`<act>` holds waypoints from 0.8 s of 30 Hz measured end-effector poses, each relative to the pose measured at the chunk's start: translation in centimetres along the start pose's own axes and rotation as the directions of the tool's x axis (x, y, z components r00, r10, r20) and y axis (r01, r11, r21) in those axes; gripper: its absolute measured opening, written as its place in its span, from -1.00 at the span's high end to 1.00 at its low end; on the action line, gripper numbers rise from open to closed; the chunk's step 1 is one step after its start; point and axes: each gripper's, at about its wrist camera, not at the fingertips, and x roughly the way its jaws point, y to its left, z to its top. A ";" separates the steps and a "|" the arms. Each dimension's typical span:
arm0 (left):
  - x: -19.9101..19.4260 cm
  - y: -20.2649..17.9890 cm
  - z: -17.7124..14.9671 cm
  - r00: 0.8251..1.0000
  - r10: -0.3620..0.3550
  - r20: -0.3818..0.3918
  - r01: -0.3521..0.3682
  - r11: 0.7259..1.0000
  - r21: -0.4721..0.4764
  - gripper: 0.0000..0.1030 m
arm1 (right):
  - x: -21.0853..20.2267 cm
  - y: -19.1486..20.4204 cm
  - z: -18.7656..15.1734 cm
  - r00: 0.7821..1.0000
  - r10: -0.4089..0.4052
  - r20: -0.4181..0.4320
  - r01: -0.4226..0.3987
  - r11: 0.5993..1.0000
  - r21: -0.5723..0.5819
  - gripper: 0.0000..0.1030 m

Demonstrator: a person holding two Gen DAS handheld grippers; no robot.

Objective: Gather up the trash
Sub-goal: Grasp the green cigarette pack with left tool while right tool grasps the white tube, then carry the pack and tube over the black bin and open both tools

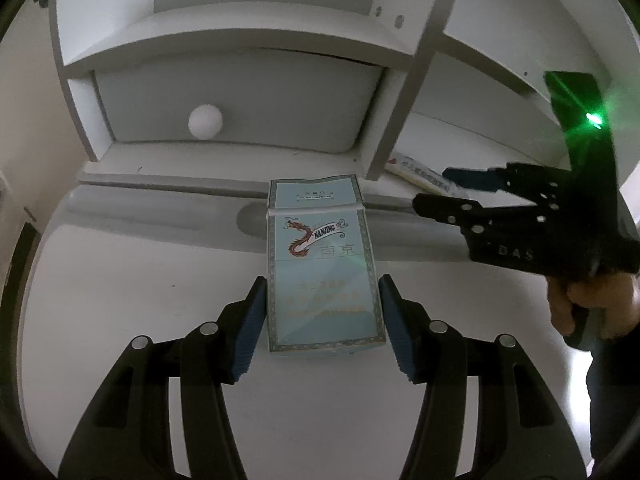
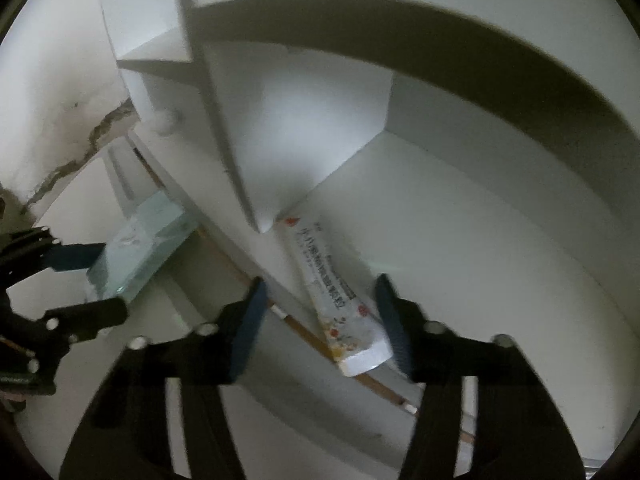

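Left wrist: cigarette pack (image 1: 320, 268) clamped between jaws; right jaws apart astride tube (image 2: 332, 300).

I am holding the left gripper (image 1: 322, 320) angled downward, its blue pads (image 1: 250, 328) pressing both sides of the cigarette pack (image 1: 320, 272). My right gripper (image 2: 320, 320) is also pointing downward, jaws partly apart, one pad (image 2: 394, 320) touching the white tube (image 2: 332, 292), the other standing clear. My right hand (image 1: 588, 304) is wrapping its handle.

1 cig pack (image 1: 324, 276) – 1 long sachet (image 2: 336, 304) – 2 grippers (image 1: 322, 320).
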 end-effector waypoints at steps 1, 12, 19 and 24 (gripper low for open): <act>1.0 -0.4 0.7 1.000 -0.003 -0.001 0.003 1.000 -0.004 -0.07 | -0.2 0.4 -0.2 1.000 0.004 -0.006 -0.004 1.000 -0.006 0.53; -0.7 -4.5 0.1 0.995 -0.091 0.040 0.086 0.991 0.103 -0.06 | -10.3 1.8 -6.6 0.992 -0.100 0.081 0.088 0.987 0.137 0.69; -4.1 -14.5 -2.7 0.974 -0.226 -0.008 0.219 0.935 0.278 -0.06 | -24.4 -1.4 -21.0 0.934 -0.349 0.080 0.281 0.854 0.438 0.69; -8.0 -27.3 -7.0 0.915 -0.393 -0.094 0.389 0.792 0.470 -0.06 | -33.0 -4.3 -35.6 0.855 -0.517 -0.048 0.395 0.587 0.707 0.69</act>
